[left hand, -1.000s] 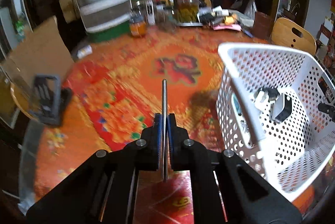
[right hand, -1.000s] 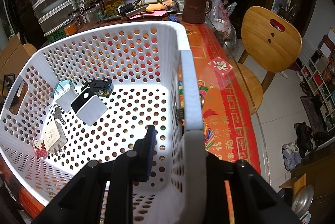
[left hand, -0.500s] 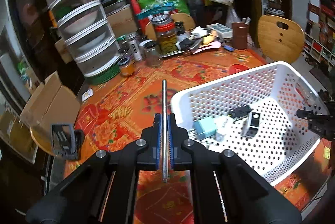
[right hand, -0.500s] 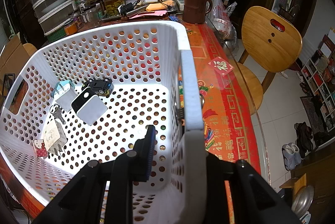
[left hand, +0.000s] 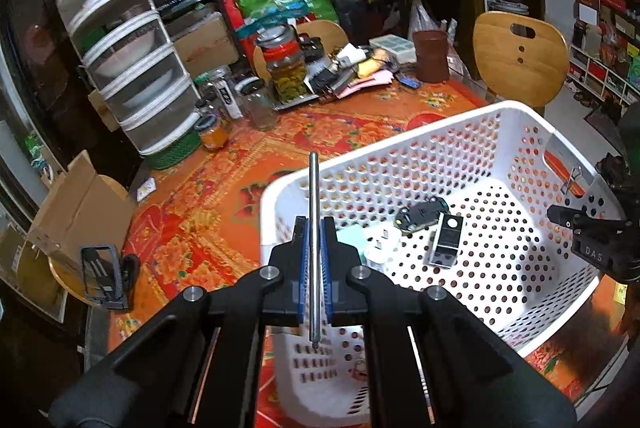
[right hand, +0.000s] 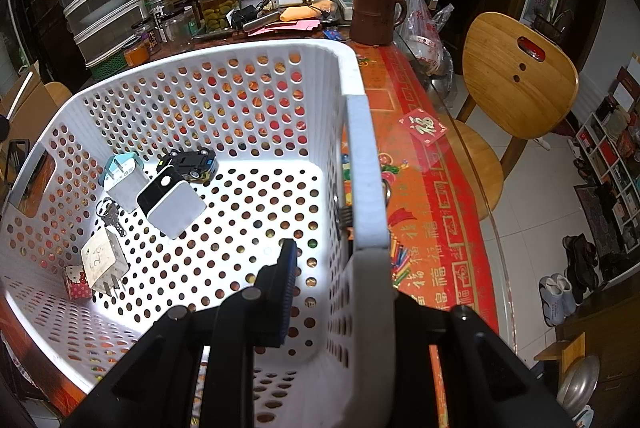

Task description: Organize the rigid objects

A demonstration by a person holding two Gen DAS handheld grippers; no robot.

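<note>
I am holding a thin metal rod (left hand: 314,228) upright between my left gripper's (left hand: 314,252) blue pads, its upper end standing over the white perforated basket's (right hand: 256,76) near rim. I am gripping the basket's side wall with my right gripper (right hand: 332,284). Lying on its floor are a black-and-white charger (right hand: 172,202), a toy car (right hand: 188,161), keys (right hand: 110,214) and white plugs (right hand: 103,260).

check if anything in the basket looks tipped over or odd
The toy car in the white basket lies flipped, its dark underside and wheels showing. Otherwise nothing stands out: the chargers and keys lie loose on the basket floor, and the left hand-held gripper holds the metal rod straight.
</note>
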